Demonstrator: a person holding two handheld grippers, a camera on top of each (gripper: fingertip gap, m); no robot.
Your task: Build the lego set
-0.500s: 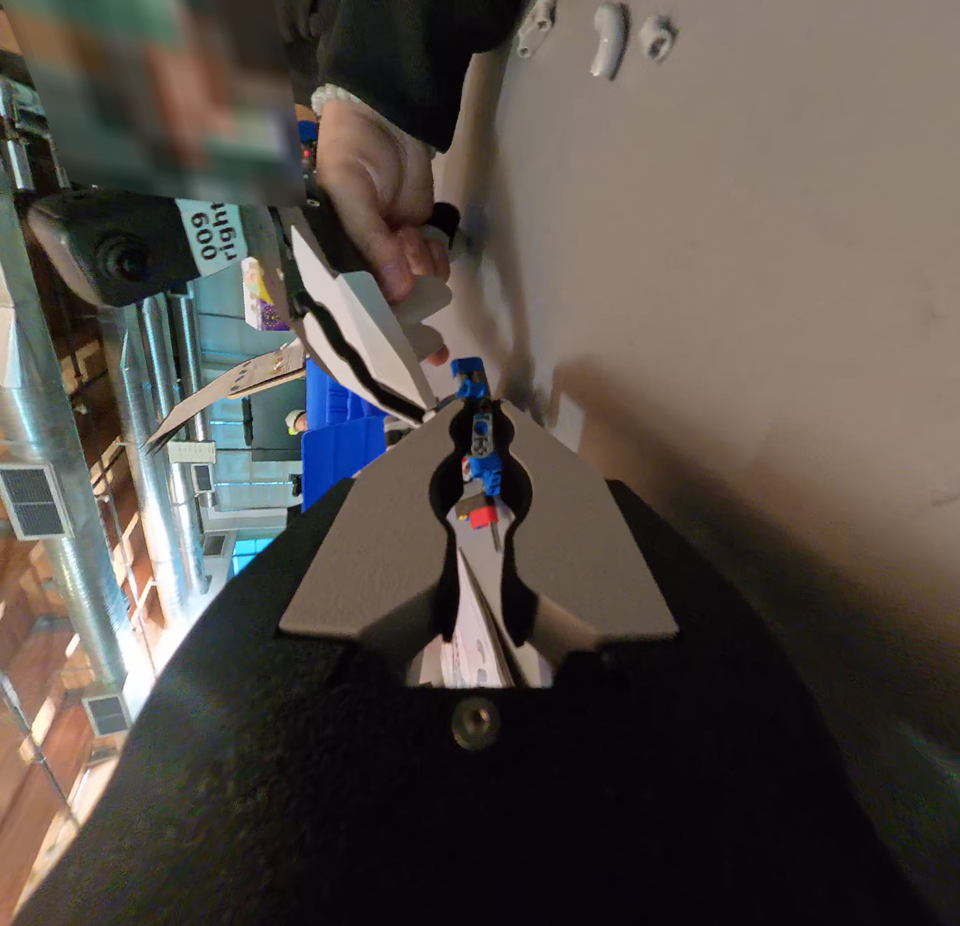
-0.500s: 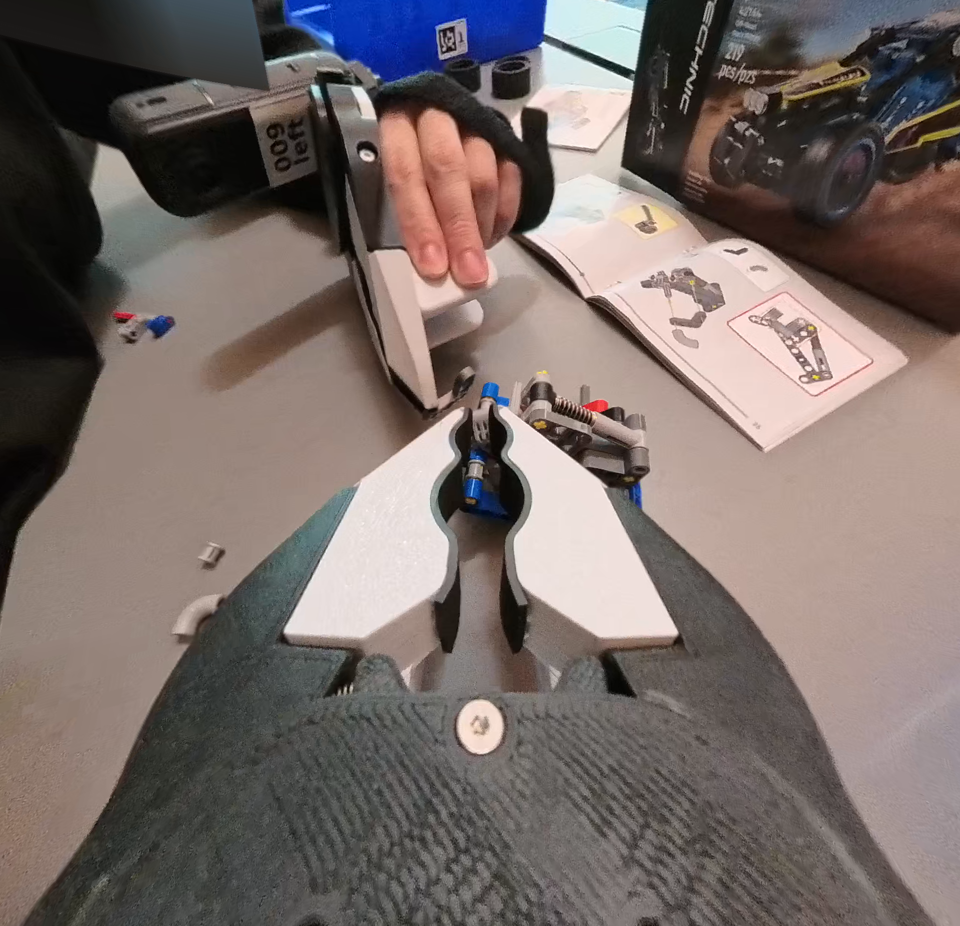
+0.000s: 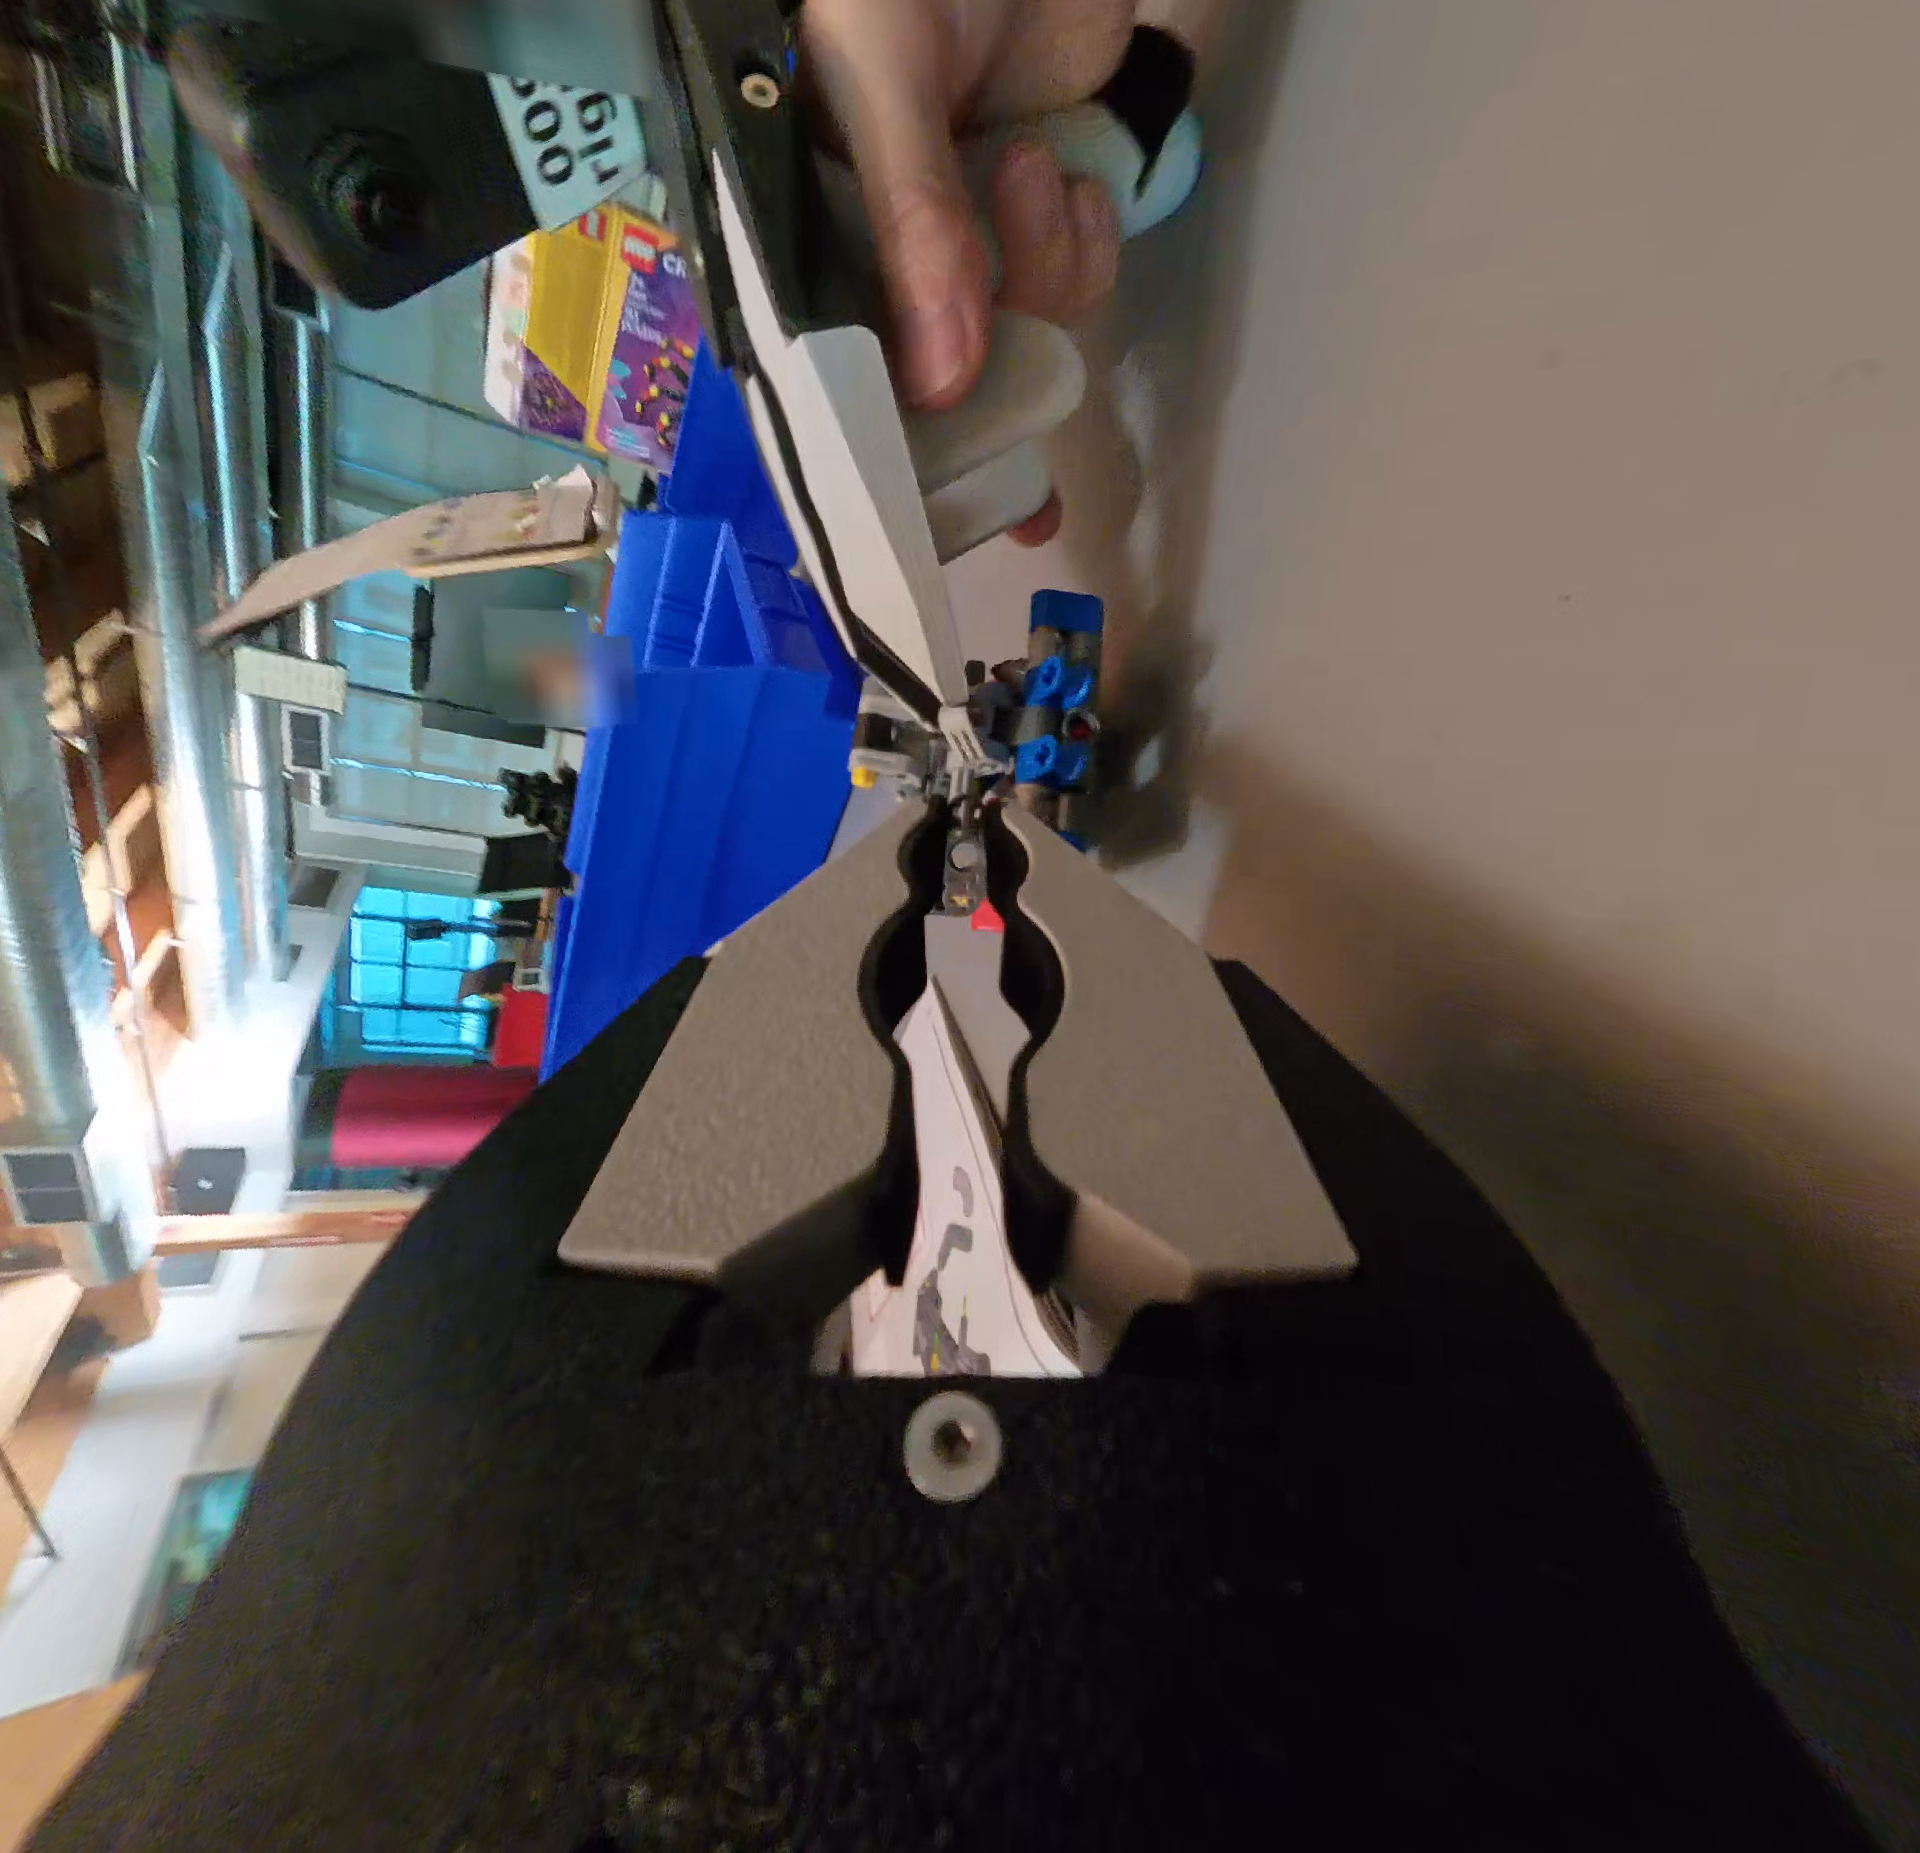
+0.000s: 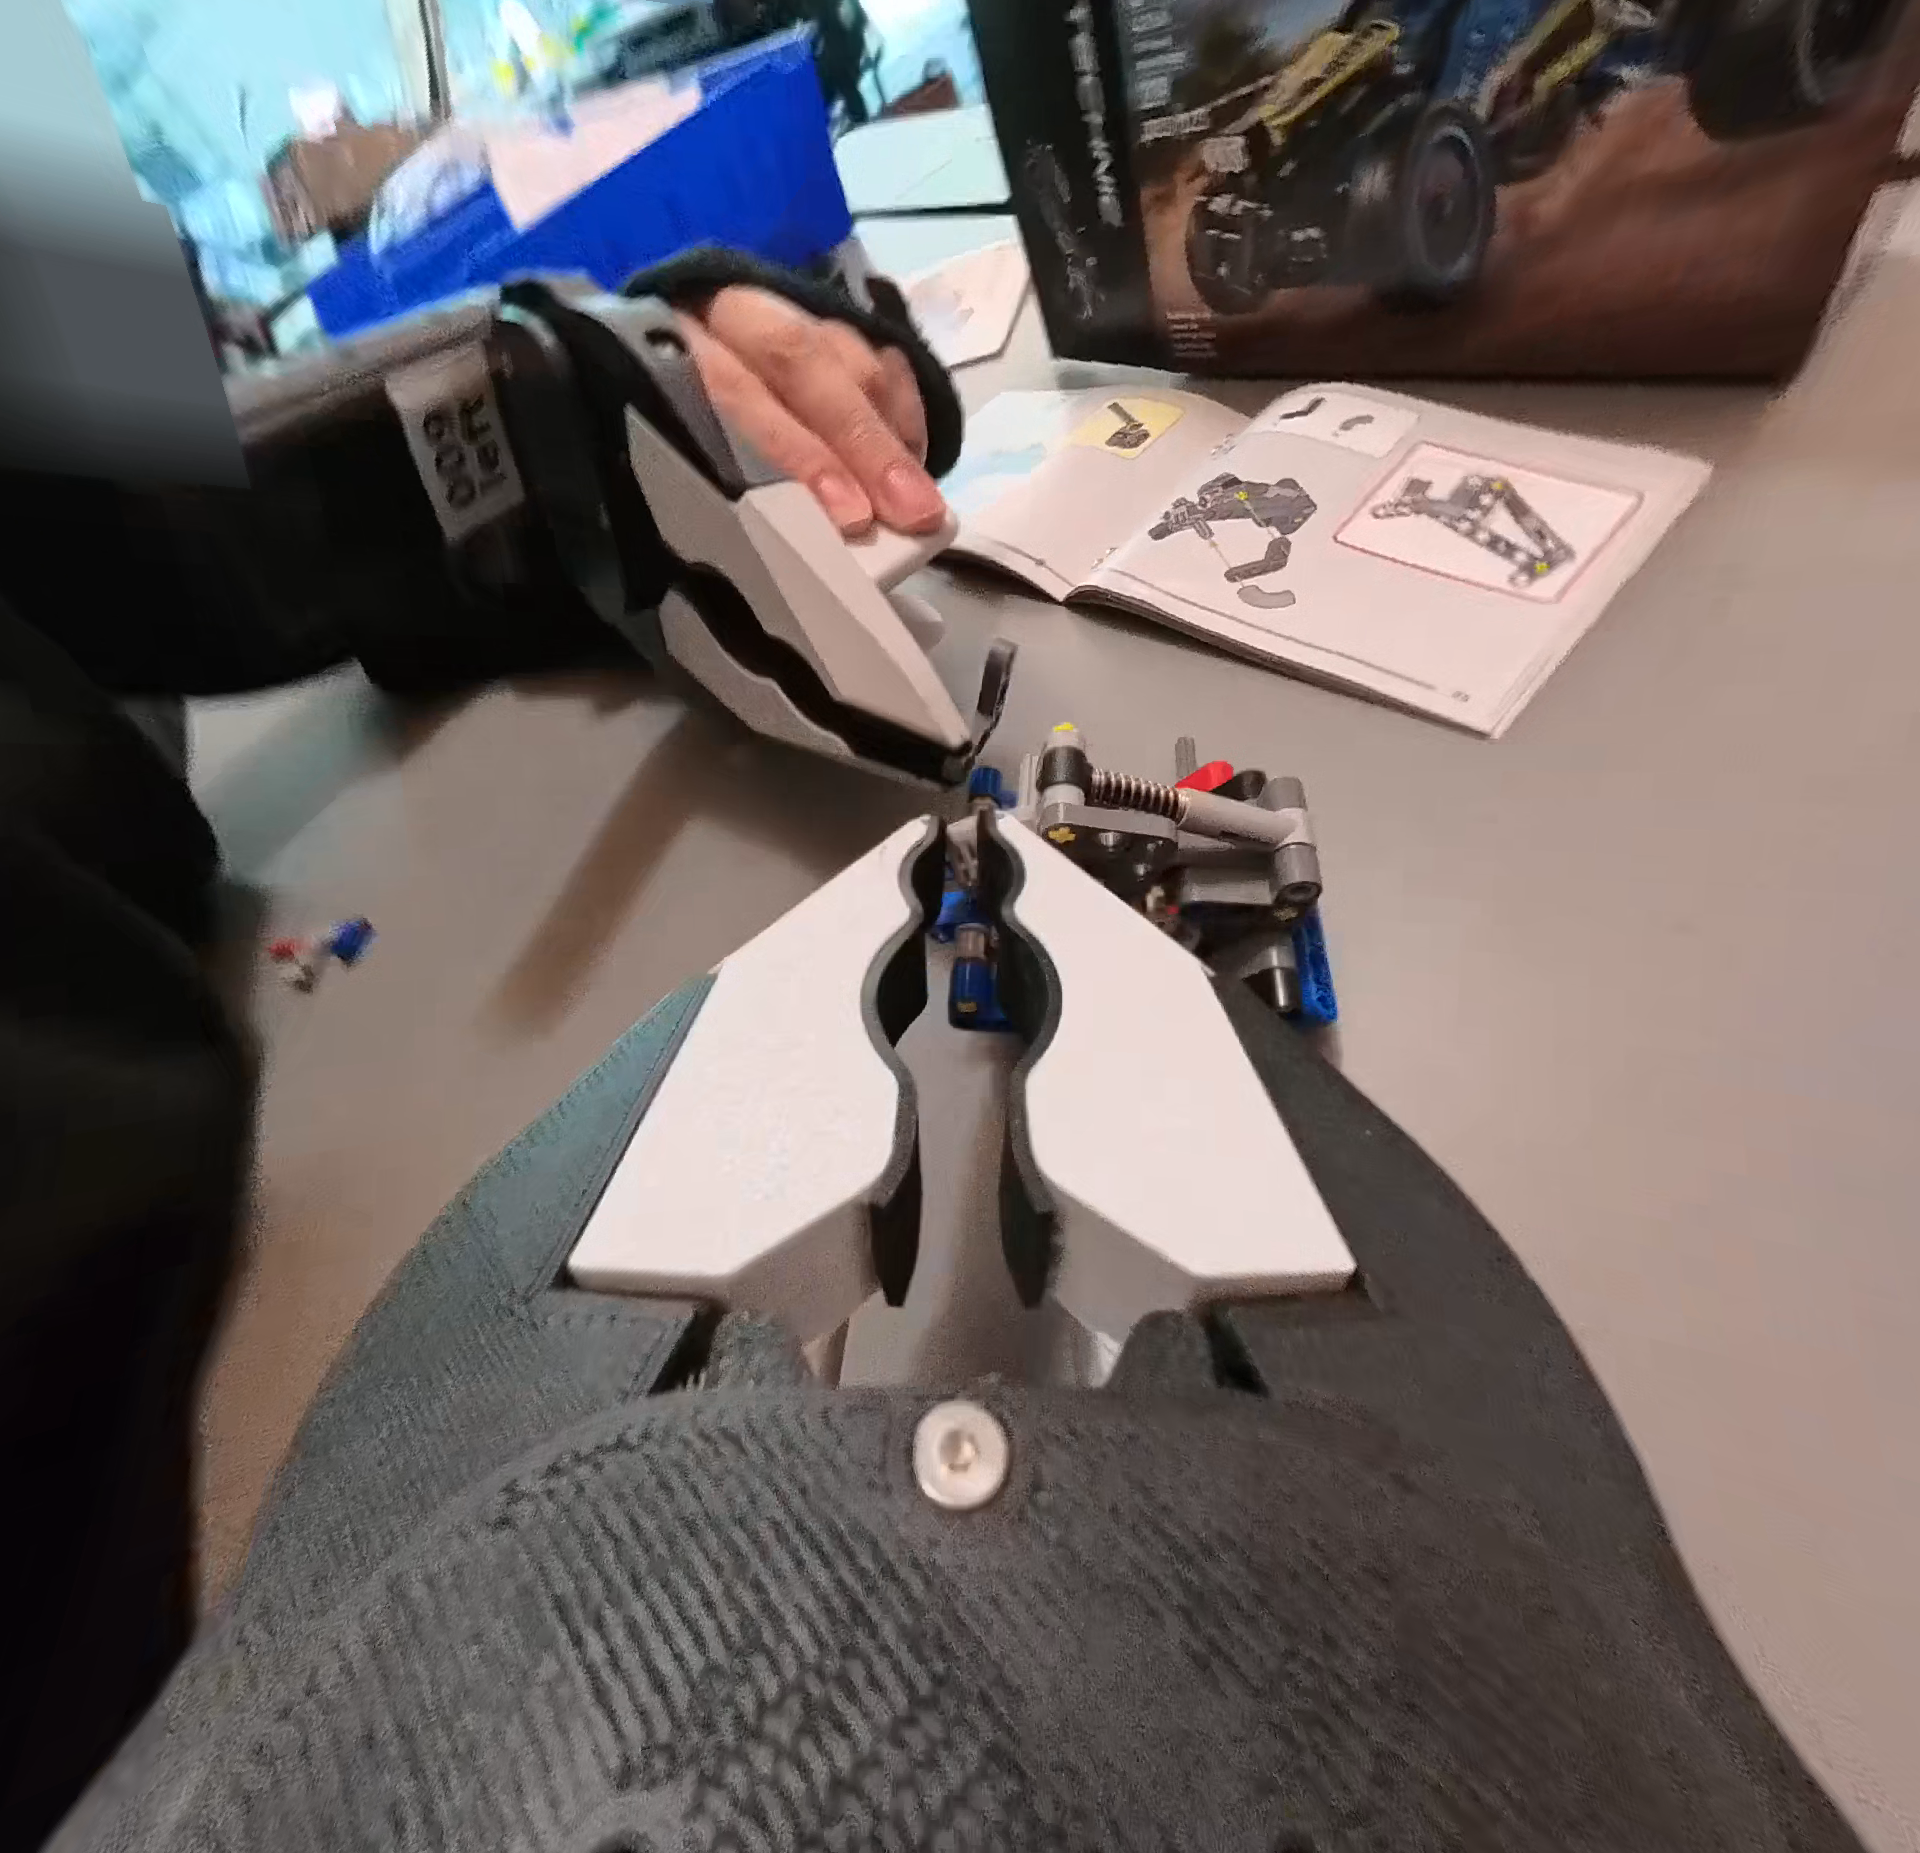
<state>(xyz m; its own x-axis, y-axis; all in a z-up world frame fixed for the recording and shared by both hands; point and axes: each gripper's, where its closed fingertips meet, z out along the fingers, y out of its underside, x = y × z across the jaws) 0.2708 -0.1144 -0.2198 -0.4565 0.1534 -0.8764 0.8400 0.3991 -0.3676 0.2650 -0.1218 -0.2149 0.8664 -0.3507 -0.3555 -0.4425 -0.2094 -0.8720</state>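
Grey counter [image 4: 1662, 972] carries all items. A printed box [image 4: 1455, 141] stands well beyond the right gripper [image 4: 966, 837]; an open instruction booklet [image 4: 1351, 536] lies nearer, likely for reference. The brick assembly [image 4: 1174, 847], with spring and blue parts, sits at the right gripper's tips, which are clenched on its edge, apparently steadying it. The left gripper [image 4: 961, 754], just beyond, pinches a small dark grey beam [image 4: 994, 686].

The printed cardboard toy box [image 4: 1455, 141] is cut off by the right wrist view's top edge. Tiny red and blue plastic pieces [image 4: 322, 946] on the grey table [image 4: 1662, 972] are too blurred to identify. The right gripper [image 4: 961, 832] hides part of the grey-and-blue brick assembly [image 4: 1174, 858].
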